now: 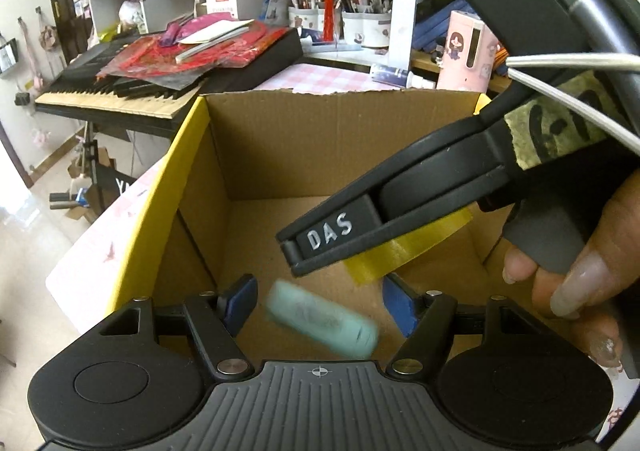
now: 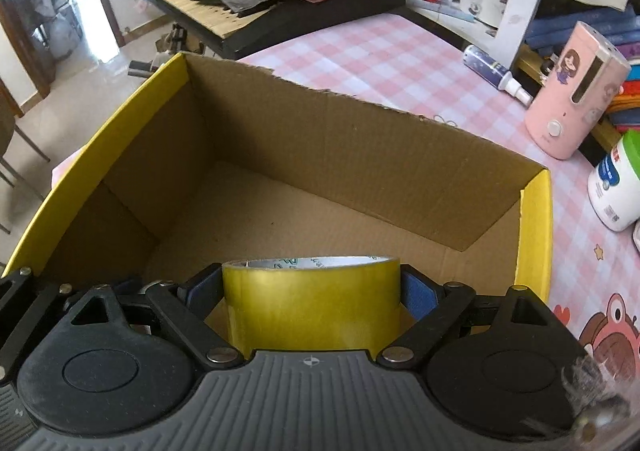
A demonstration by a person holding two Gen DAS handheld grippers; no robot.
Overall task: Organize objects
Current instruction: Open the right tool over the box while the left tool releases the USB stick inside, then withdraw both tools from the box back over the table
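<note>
An open cardboard box [image 1: 304, 147] with yellow outer sides stands on the pink checked table; it also shows in the right wrist view [image 2: 360, 155]. My left gripper [image 1: 320, 301] is open above the box. A blurred mint-green oblong object [image 1: 324, 317] is between and below its fingers, inside the box, not gripped. My right gripper [image 2: 312, 291] is shut on a yellow tape roll [image 2: 312, 303] and holds it over the box's near side. In the left wrist view the right gripper [image 1: 292, 251] reaches in from the right with the tape roll [image 1: 404, 251].
A black keyboard [image 2: 240, 15] piled with red papers stands beyond the box. A pink dispenser [image 2: 572, 91], a small spray bottle [image 2: 496, 73] and a white green-lidded jar [image 2: 616, 183] stand on the table at right. Shelves with pen cups [image 1: 348, 23] are behind.
</note>
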